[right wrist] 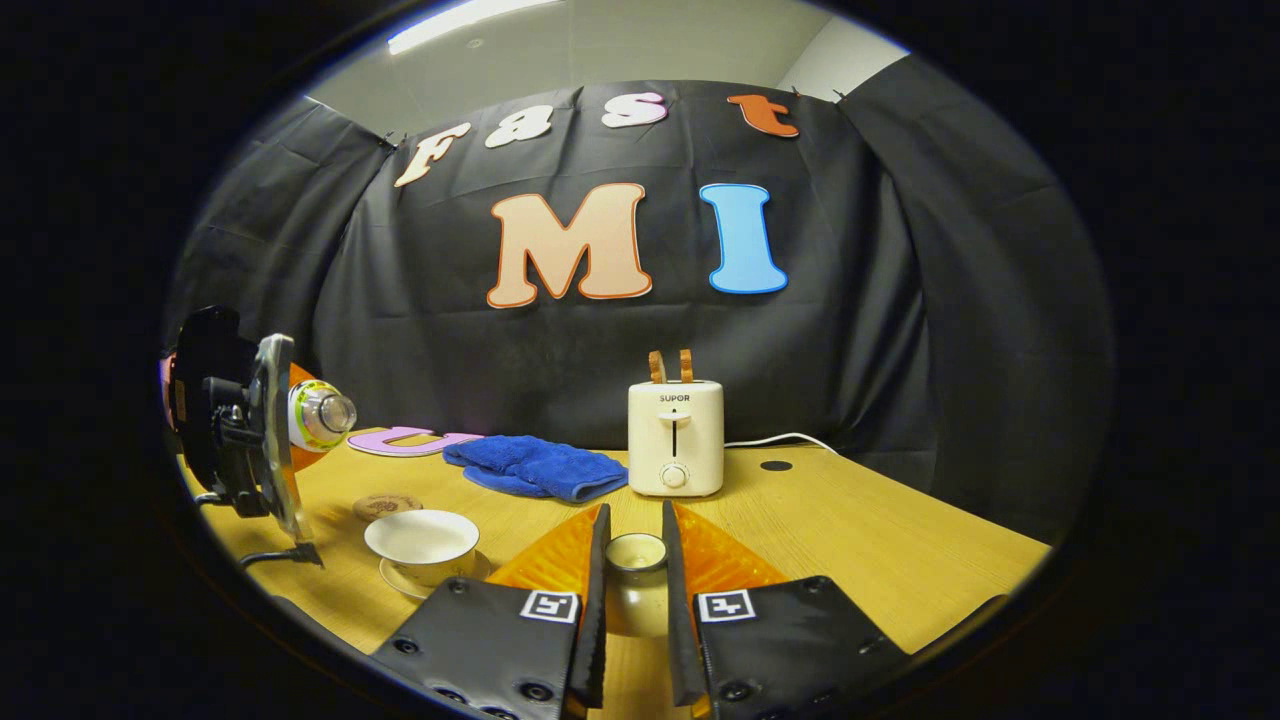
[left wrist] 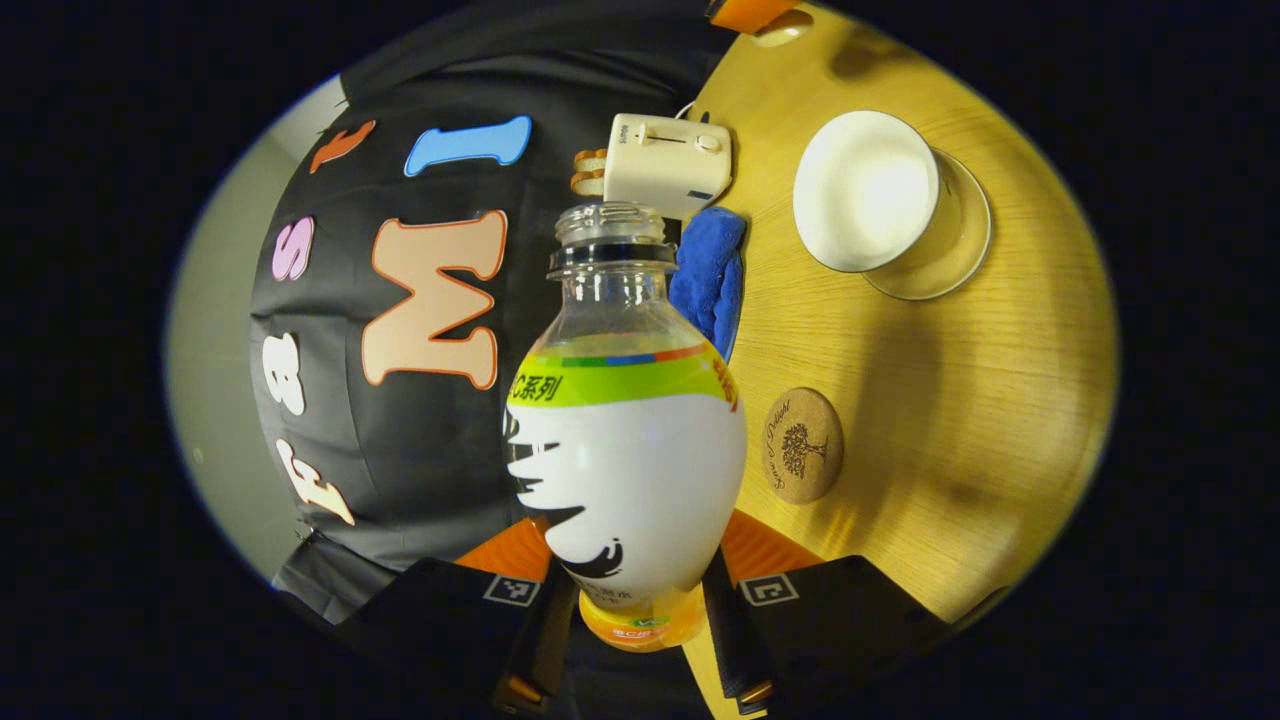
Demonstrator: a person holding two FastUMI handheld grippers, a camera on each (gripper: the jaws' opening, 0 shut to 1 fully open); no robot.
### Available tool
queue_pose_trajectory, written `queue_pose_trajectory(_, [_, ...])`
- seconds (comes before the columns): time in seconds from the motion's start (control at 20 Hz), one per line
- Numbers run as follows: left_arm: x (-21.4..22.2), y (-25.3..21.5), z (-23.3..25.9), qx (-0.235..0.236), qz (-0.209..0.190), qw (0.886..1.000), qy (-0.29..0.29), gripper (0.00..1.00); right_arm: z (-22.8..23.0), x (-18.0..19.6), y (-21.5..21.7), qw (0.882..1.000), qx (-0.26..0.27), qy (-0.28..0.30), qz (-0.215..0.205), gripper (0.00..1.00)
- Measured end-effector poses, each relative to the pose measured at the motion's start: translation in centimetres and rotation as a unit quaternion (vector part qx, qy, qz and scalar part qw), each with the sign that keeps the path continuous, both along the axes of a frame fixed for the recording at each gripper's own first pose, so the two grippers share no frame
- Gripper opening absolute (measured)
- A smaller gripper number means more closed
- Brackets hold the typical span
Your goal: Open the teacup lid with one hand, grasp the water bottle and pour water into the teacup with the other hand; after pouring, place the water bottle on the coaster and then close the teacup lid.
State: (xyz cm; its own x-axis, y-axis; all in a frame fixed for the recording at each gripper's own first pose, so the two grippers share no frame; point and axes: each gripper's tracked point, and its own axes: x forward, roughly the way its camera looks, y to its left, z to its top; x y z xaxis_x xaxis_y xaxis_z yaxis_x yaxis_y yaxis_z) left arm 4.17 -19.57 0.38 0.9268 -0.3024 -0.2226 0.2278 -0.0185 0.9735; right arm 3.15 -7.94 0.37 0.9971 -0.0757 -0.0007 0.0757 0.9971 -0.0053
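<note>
A capless water bottle [left wrist: 625, 440] with a white and green label sits between the fingers of my left gripper [left wrist: 632, 590], which is shut on its lower body. In the right gripper view the left gripper [right wrist: 300, 418] holds the bottle [right wrist: 328, 412] tipped on its side, mouth pointing right, above and left of the teacup [right wrist: 422, 540]. I see no water stream. The white teacup [left wrist: 865, 190] stands open on its glass saucer [left wrist: 950, 260]. My right gripper [right wrist: 634, 520] is shut on the small lid [right wrist: 636, 555], held above the table right of the cup. A round cork coaster [left wrist: 802, 445] lies near the cup.
A white toaster [right wrist: 675, 440] with bread slices stands at the back of the wooden table [right wrist: 880, 540]. A folded blue cloth [right wrist: 535, 465] lies to its left. A white cable [right wrist: 780, 440] runs behind the toaster. The coaster [right wrist: 386, 505] lies just behind the cup.
</note>
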Motion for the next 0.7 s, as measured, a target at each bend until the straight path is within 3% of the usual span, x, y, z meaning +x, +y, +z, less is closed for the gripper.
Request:
queue_pose_trajectory(0.3, [0.4, -1.2, -1.1, 0.076, -0.014, 0.997, -0.003, 0.57, 0.0, 0.0, 0.0, 1.0, 0.0, 0.0, 0.0, 0.29])
queue_pose_trajectory(0.7, [0.4, -2.6, -1.0, 0.141, -0.033, 0.989, -0.018, 0.57, -0.1, 0.0, -0.1, 1.0, 0.0, 0.0, 0.0, 0.3])
